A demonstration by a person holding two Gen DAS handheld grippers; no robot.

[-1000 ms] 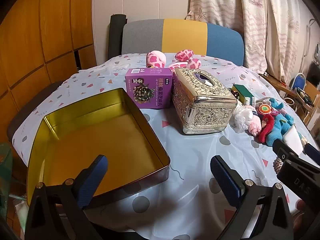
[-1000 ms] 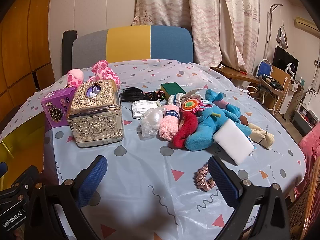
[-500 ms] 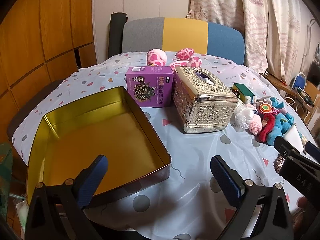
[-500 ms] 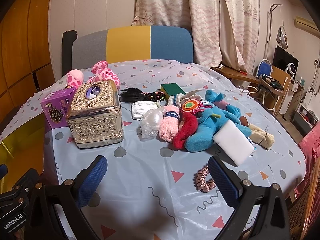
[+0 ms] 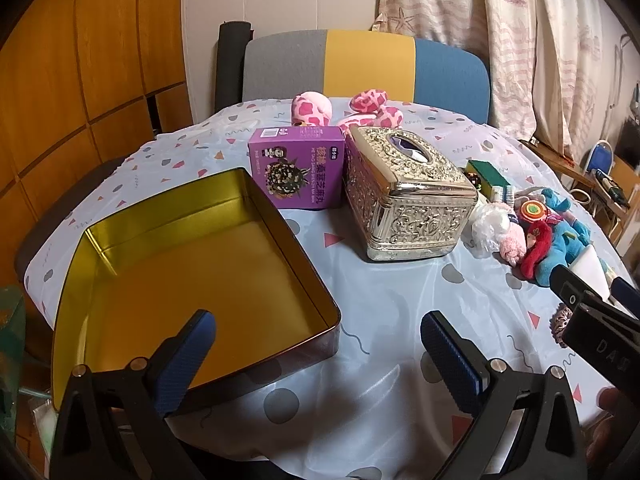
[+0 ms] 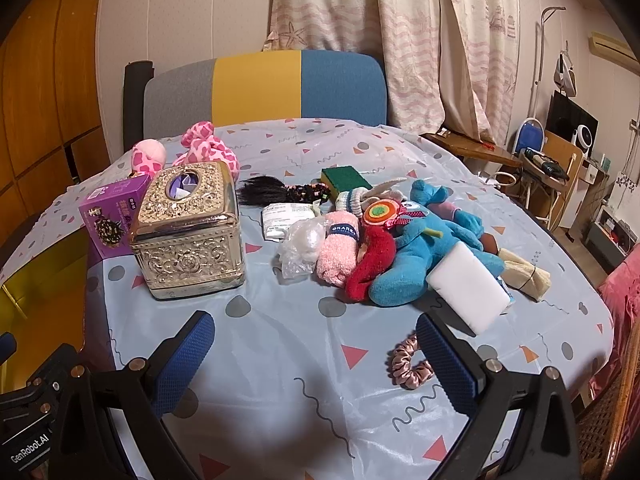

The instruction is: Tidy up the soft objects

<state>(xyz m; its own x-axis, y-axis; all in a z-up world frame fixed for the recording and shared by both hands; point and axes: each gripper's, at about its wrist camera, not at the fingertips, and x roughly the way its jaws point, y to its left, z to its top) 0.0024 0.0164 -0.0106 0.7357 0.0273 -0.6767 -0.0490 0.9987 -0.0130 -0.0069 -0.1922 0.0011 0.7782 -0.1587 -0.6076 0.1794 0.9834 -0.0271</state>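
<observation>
1. While hovering low over the tablecloth (image 6: 280, 332), left gripper (image 5: 318, 354) spread wide, grasping nothing, near the gold tin (image 5: 192, 280).
2. Right gripper (image 6: 316, 360) likewise gaping, empty.
3. Soft toys piled far right: blue plush (image 6: 416, 256), pink sock roll (image 6: 338, 252); scrunchie (image 6: 406, 364) just beside right finger.

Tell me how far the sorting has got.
Done: nothing; the tin holds nothing. In hand: nothing; the left hand-held gripper and right hand-held gripper are open. Left: blue plush, pink roll, scrunchie lie on the table.
</observation>
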